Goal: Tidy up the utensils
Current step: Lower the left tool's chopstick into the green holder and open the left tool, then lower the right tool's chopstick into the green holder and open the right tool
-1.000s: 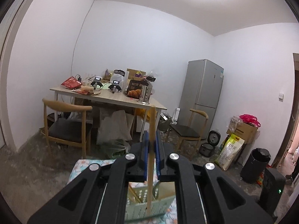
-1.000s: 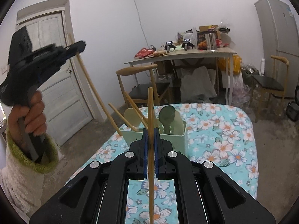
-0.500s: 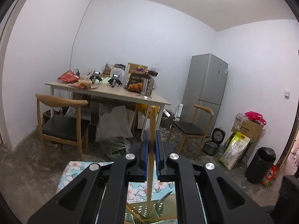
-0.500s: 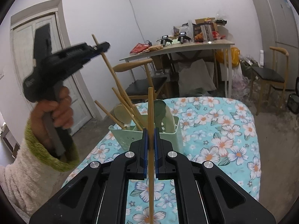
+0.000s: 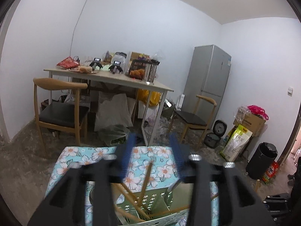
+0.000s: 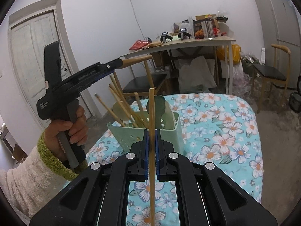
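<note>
A pale green utensil holder (image 6: 169, 133) stands on the floral tablecloth (image 6: 225, 131), with several wooden chopsticks (image 6: 122, 101) and two spoons (image 6: 120, 111) in it. My right gripper (image 6: 151, 145) is just in front of the holder, shut on one upright chopstick (image 6: 151, 116). My left gripper (image 5: 152, 150) hovers over the holder (image 5: 150, 203). Its jaws are opening, and a chopstick (image 5: 146, 177) leans free between them, its lower end in the holder. In the right wrist view the left gripper (image 6: 111, 69), held by a hand (image 6: 69, 130), points over the chopstick tops.
A cluttered dining table (image 5: 112, 79) stands beyond, with wooden chairs (image 5: 60, 113) (image 5: 191, 116) beside it. A grey fridge (image 5: 207, 77) is at the back right, boxes and a bin (image 5: 261, 162) along the right wall, and a white door (image 6: 33, 60) on the left.
My left gripper came down over the holder and opened, letting go of its chopstick, which now rests in the holder. My right gripper stayed still, shut on its chopstick.
</note>
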{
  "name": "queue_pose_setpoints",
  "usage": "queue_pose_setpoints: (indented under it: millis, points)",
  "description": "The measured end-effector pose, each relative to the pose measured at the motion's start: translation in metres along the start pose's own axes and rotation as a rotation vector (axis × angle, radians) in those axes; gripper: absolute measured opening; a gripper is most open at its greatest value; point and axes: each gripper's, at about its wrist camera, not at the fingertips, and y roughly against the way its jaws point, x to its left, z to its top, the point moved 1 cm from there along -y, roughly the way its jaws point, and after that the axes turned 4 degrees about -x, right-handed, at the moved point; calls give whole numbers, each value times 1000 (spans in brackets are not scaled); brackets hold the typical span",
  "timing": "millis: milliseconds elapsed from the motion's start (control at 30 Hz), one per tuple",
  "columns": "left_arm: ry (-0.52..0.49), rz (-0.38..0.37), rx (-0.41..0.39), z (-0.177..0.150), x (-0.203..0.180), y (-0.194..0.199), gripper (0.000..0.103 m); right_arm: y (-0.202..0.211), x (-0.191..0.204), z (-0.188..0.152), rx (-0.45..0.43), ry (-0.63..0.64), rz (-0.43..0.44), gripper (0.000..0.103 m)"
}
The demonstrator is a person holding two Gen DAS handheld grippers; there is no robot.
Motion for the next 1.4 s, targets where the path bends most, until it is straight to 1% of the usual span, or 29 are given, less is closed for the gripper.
queue_pose_setpoints:
  millis: [100, 200, 300, 367, 433, 600, 733, 800, 967, 1133, 1300, 1400]
  points:
    - [-20, 11, -22, 3, -3, 11, 51, 6, 6, 5, -20, 13, 0, 4]
    - [-10, 12, -50, 8, -3, 28, 54, 14, 14, 14, -54, 49, 5, 4]
    - [-2, 19, -97, 13, -1, 54, 60, 26, 25, 32, -110, 86, 13, 4]
    - [5, 32, -129, 13, 3, 76, 63, 36, 35, 49, -166, 119, 25, 4]
    - [9, 48, -142, 9, 8, 93, 66, 41, 45, 63, -213, 146, 40, 4]
    - [12, 93, -125, -13, 26, 129, 69, 41, 70, 100, -304, 206, 69, 4]
    - [34, 129, -83, -40, 45, 151, 71, 24, 83, 125, -340, 235, 76, 4]
    - [48, 139, -57, -54, 52, 157, 71, 9, 86, 133, -353, 248, 59, 4]
    - [66, 151, 2, -85, 66, 168, 71, -44, 88, 138, -326, 267, 15, 4]
    - [48, 152, 33, -102, 69, 170, 71, -86, 82, 129, -277, 273, -29, 4]
    - [36, 140, 49, -116, 69, 172, 73, -113, 71, 121, -243, 270, -71, 4]
    - [22, 137, 55, -121, 68, 170, 73, -121, 68, 117, -228, 273, -98, 4]
